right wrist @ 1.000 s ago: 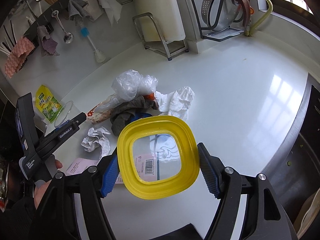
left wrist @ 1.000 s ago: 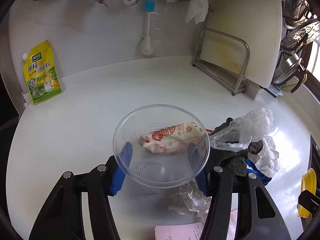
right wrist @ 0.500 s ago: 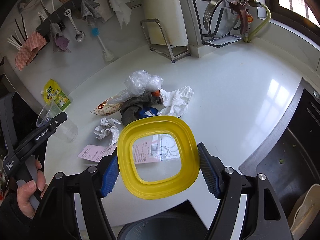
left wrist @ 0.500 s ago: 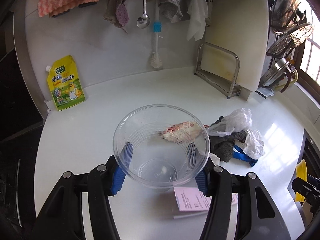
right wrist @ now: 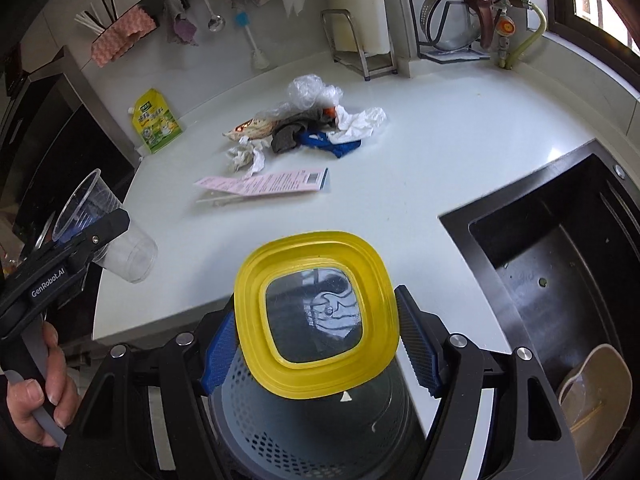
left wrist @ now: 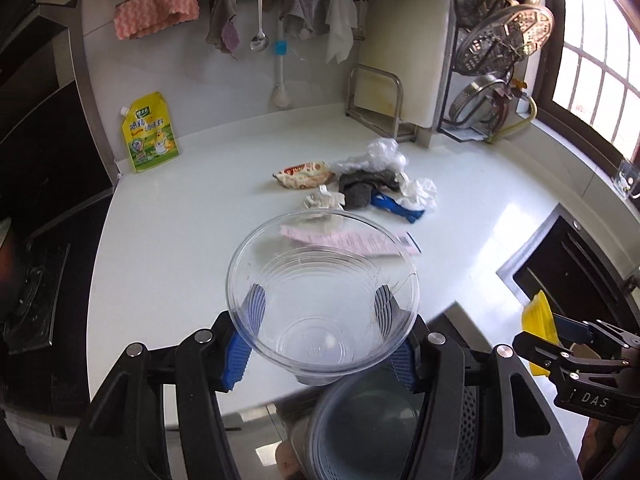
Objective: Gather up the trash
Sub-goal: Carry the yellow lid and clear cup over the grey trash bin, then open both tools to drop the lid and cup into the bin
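Clear plastic cup point(left wrist: 322, 295) clamped in left hand-held gripper point(left wrist: 320, 334), yellow lid point(right wrist: 317, 317) in right hand-held gripper point(right wrist: 318, 350); both have pulled back over the bin point(right wrist: 312, 428) below, ready to drop.

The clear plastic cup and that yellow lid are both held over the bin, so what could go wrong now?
The clear cup sits only partly above the bin, nearer the counter edge, so released by the left gripper it may miss. The yellow lid, gripped by its edges in the right gripper, could slip early. Both dropped together might collide at the bin's mouth.
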Action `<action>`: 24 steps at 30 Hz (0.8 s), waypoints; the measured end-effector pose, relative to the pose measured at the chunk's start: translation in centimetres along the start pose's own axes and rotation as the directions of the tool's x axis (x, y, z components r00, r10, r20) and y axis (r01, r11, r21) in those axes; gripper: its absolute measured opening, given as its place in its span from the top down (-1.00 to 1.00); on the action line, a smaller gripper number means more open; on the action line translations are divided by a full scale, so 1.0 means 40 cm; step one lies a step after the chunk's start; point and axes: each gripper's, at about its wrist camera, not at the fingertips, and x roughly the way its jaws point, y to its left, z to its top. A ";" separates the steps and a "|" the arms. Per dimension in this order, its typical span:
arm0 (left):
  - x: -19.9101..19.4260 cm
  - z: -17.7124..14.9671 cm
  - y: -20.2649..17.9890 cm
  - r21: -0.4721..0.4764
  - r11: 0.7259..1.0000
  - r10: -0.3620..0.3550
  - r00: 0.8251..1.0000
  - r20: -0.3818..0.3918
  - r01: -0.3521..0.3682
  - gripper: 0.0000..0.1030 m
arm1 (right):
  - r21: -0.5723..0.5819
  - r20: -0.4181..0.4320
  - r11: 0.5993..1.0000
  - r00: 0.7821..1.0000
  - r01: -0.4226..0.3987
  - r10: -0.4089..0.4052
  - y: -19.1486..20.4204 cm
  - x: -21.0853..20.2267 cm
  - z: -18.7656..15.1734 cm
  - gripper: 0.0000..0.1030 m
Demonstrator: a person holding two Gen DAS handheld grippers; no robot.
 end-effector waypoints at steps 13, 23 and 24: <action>-0.037 -0.244 -0.082 0.000 1.000 0.007 0.980 -0.197 -0.007 -0.09 | -0.032 -0.133 0.997 0.989 -0.070 0.065 -0.032 -0.002 -0.207 -0.35; 0.039 -0.302 -0.095 0.005 0.998 -0.061 0.952 -0.300 0.065 -0.09 | -0.067 -0.183 0.996 0.982 -0.060 0.047 -0.014 0.039 -0.243 -0.35; 0.047 -0.302 -0.091 -0.007 0.997 -0.070 0.948 -0.310 0.072 -0.09 | -0.067 -0.187 0.996 0.981 -0.062 0.048 -0.013 0.044 -0.243 -0.35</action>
